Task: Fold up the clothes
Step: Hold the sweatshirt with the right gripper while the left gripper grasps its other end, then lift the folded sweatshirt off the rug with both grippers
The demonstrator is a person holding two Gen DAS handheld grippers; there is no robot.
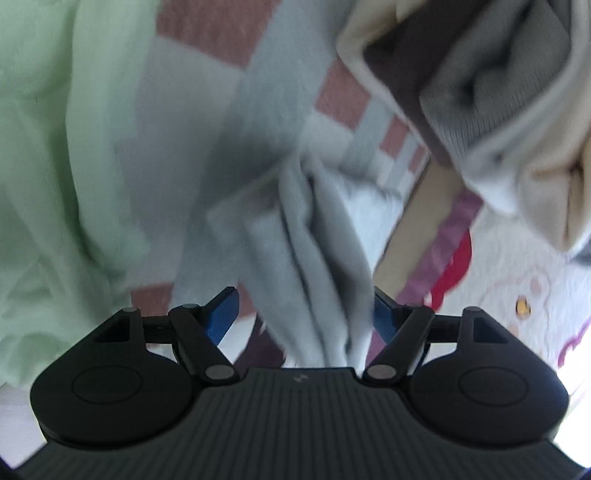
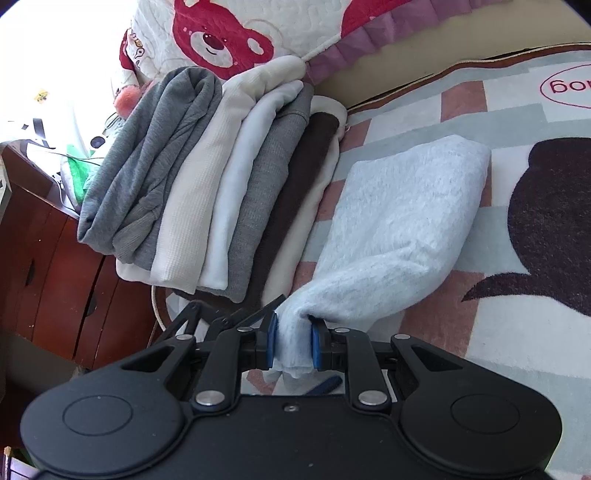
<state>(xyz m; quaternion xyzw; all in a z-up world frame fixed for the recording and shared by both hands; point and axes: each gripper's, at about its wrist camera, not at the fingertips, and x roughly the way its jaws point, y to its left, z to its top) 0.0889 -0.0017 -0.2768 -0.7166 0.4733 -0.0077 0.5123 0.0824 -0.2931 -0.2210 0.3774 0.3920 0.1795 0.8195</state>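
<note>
A light grey-blue folded garment (image 2: 406, 214) lies on the checked blanket (image 2: 498, 354), beside a stack of folded clothes (image 2: 221, 184). My right gripper (image 2: 293, 343) is shut on the garment's near corner, which bunches between the blue pads (image 2: 271, 343). In the blurred left wrist view the same pale garment (image 1: 314, 266) runs down between the fingers of my left gripper (image 1: 303, 314). Its blue pads (image 1: 223, 314) stand wide apart, so it is open, with the cloth brushing the right pad. The folded stack (image 1: 480, 92) sits at the upper right there.
A pale green garment (image 1: 55, 147) fills the left of the left wrist view. A red bear-print quilt (image 2: 229, 33) lies behind the stack. A reddish wooden cabinet (image 2: 55, 266) stands left of the bed, with clutter on top.
</note>
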